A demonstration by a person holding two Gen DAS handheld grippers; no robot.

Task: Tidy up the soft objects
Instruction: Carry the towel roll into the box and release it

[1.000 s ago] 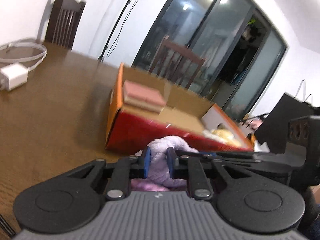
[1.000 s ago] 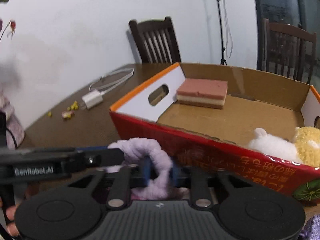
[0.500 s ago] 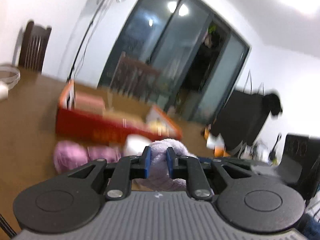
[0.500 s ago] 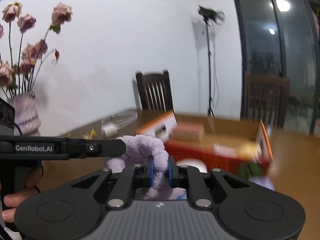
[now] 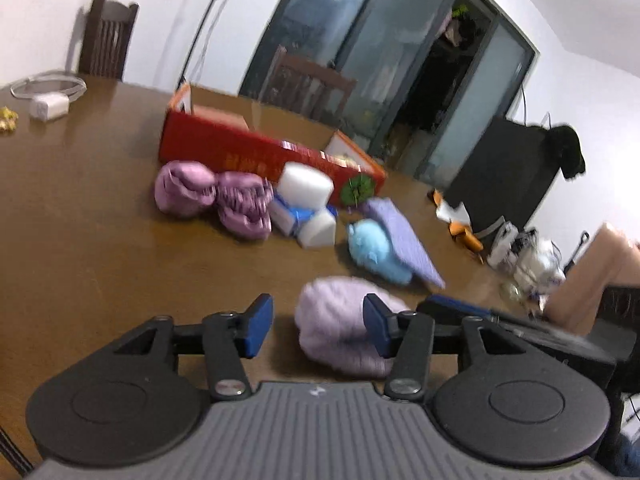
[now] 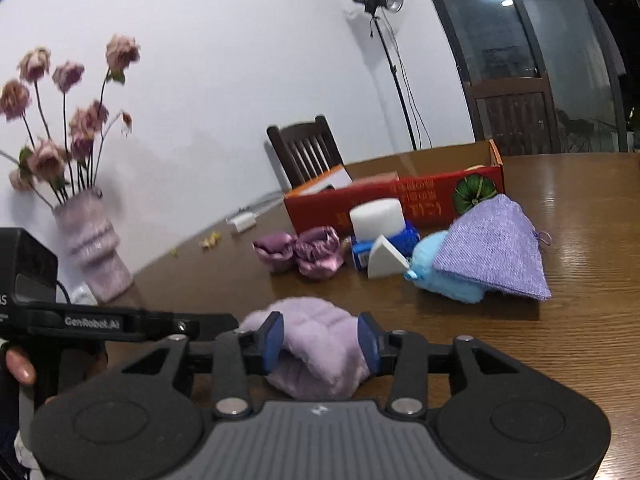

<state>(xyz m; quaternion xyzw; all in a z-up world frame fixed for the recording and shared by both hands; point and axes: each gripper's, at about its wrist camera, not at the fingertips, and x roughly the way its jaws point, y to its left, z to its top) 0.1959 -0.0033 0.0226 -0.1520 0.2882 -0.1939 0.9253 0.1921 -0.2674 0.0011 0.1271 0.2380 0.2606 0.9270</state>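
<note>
A fluffy lilac soft piece [image 5: 340, 332] lies on the brown table, also seen in the right wrist view [image 6: 316, 348]. My left gripper [image 5: 318, 326] is open, the piece lying by its right finger. My right gripper [image 6: 320, 342] is open with its fingers on either side of the piece. Farther off lie pink satin bundles [image 5: 216, 196], white foam blocks [image 5: 306, 184], a blue tissue pack [image 6: 394, 242], a light blue plush [image 5: 374, 250] and a purple woven pouch [image 6: 494, 248]. The red cardboard box [image 5: 248, 152] stands behind them.
A vase of dried roses [image 6: 90, 240] stands at the left in the right wrist view. A white charger with cable [image 5: 48, 98] lies at the far left of the table. Dark chairs [image 6: 306, 152] and a light stand [image 6: 394, 64] are behind the table.
Both grippers have pulled back from the box, lowered toward the table and opened. The lilac piece, held by both before, now lies on the table between them.
</note>
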